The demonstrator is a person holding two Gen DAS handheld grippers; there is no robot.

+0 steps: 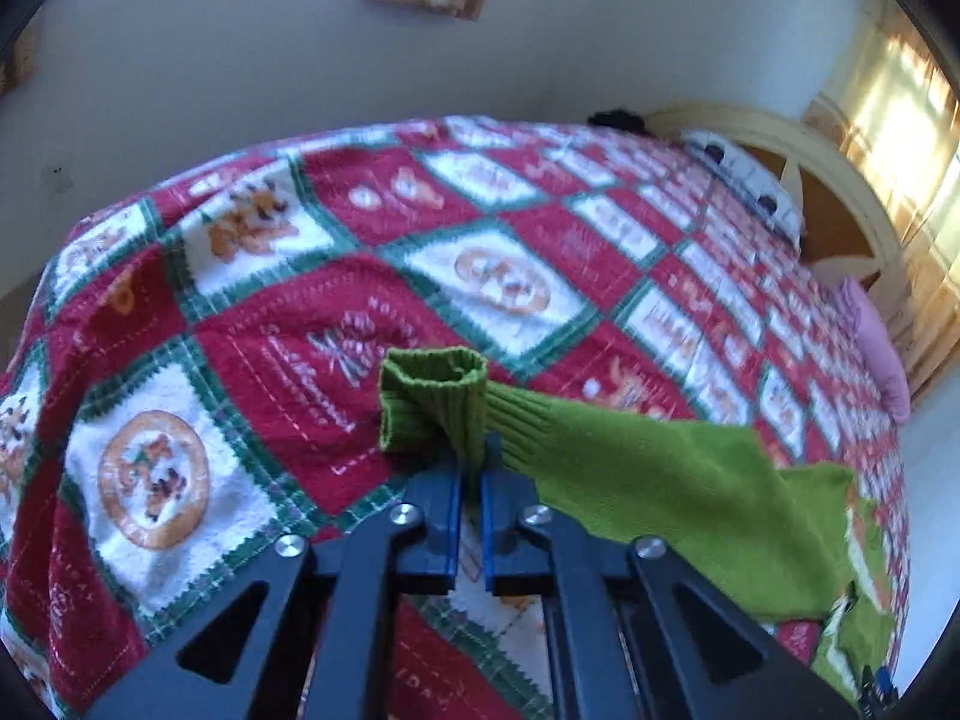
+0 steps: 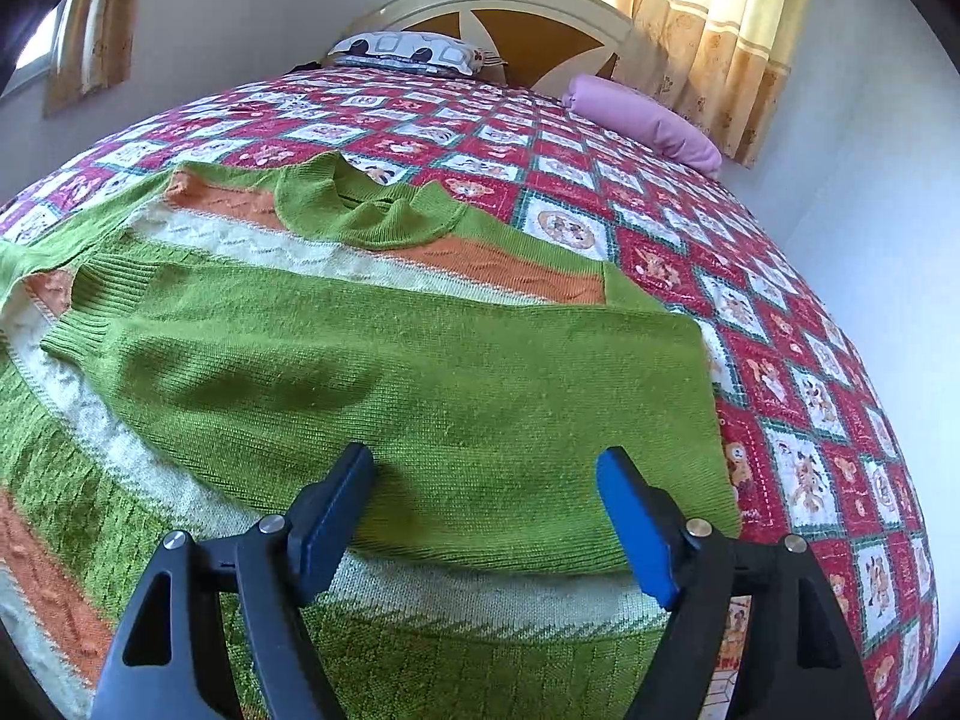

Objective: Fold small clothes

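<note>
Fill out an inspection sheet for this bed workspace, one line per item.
Surface: bed under a red, white and green patchwork quilt.
Job's things: green sweater with orange and white bands, spread flat; right sleeve folded across the body; left sleeve cuff raised off the quilt.
Clutter: patterned pillow and pink bolster by the headboard.
Grippers: left gripper shut on the cuff; right gripper open over the folded sleeve, pads not pressing it.
Cables: nothing seen.
Surroundings: pale walls, yellow patterned curtains lit by daylight.
</note>
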